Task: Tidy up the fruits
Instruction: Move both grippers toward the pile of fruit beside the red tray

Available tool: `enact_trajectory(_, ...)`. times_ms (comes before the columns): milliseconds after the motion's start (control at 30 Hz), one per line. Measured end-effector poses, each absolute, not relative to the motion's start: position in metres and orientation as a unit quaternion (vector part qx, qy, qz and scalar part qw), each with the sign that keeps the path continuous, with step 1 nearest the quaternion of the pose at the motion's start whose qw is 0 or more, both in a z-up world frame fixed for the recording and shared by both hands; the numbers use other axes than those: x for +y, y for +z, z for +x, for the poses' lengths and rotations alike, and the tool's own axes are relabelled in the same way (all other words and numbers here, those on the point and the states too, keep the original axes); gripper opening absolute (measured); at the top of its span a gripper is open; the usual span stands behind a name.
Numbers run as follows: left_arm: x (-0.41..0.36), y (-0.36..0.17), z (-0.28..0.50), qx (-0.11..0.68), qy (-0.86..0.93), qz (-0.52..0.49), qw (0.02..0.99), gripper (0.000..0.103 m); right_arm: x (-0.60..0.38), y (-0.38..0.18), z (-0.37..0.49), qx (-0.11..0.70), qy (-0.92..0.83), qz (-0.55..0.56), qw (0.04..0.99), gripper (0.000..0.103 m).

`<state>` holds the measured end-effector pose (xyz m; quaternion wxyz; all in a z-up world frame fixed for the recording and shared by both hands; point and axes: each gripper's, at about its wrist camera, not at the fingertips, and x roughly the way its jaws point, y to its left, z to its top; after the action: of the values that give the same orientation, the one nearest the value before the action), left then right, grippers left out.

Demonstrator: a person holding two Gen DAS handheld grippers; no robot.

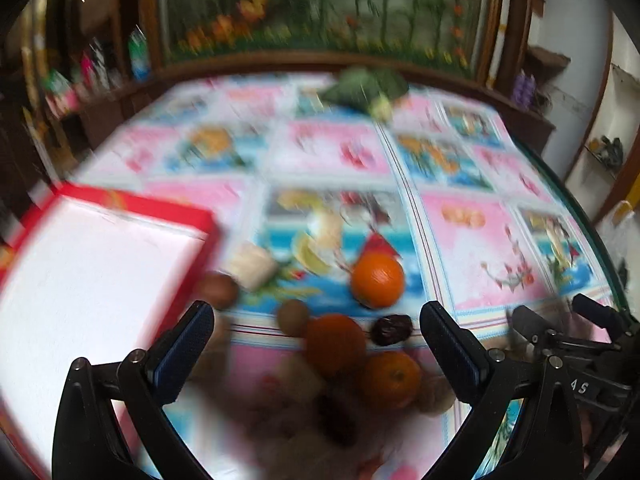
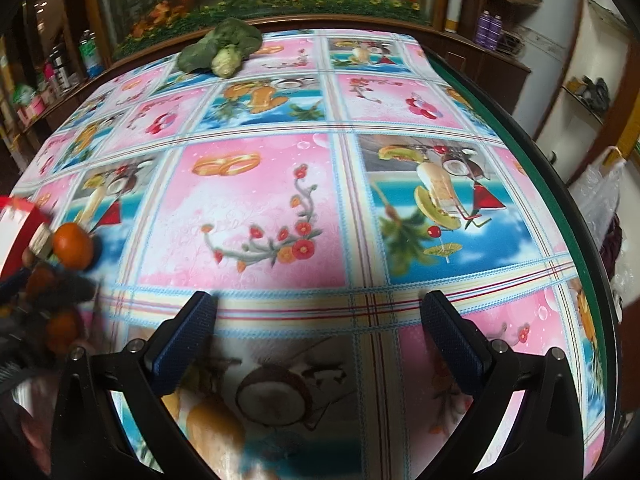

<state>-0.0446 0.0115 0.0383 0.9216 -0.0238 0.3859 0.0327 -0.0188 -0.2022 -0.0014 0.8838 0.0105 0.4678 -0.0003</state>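
In the blurred left wrist view, my left gripper (image 1: pixel 316 316) is open above a heap of fruit: one orange (image 1: pixel 377 280) farther out, two more oranges (image 1: pixel 336 344) (image 1: pixel 392 378) between the fingers, a dark date (image 1: pixel 391 330), brown round fruits (image 1: pixel 294 317) and a pale block (image 1: pixel 254 266). A red box with a white inside (image 1: pixel 92 280) lies to the left. My right gripper (image 2: pixel 318 304) is open over bare tablecloth with nothing between its fingers. At that view's left edge lie an orange (image 2: pixel 73 245) and part of the red box (image 2: pixel 16 216).
The table carries a bright pink and blue patterned cloth (image 2: pixel 256 184) under a glass top with a green rim (image 2: pixel 560 184). A leafy green vegetable (image 2: pixel 224 50) lies at the far edge. Shelves with bottles (image 2: pixel 490 30) and a floral panel stand behind. The right gripper's body (image 1: pixel 576 336) shows in the left view.
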Motion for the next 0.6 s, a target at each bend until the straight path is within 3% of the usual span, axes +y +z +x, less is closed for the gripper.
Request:
enact_trajectory(233,0.031,0.063,-0.092,0.348,0.043,-0.043,0.936,0.102,-0.192,0.043,-0.051,0.351,0.059,0.021,0.934,0.103)
enact_trajectory(600,0.042,0.061,-0.117,0.354,0.058,-0.036,0.933,0.102,-0.167,0.054,-0.072,0.318,0.099,-0.047,0.942,0.103)
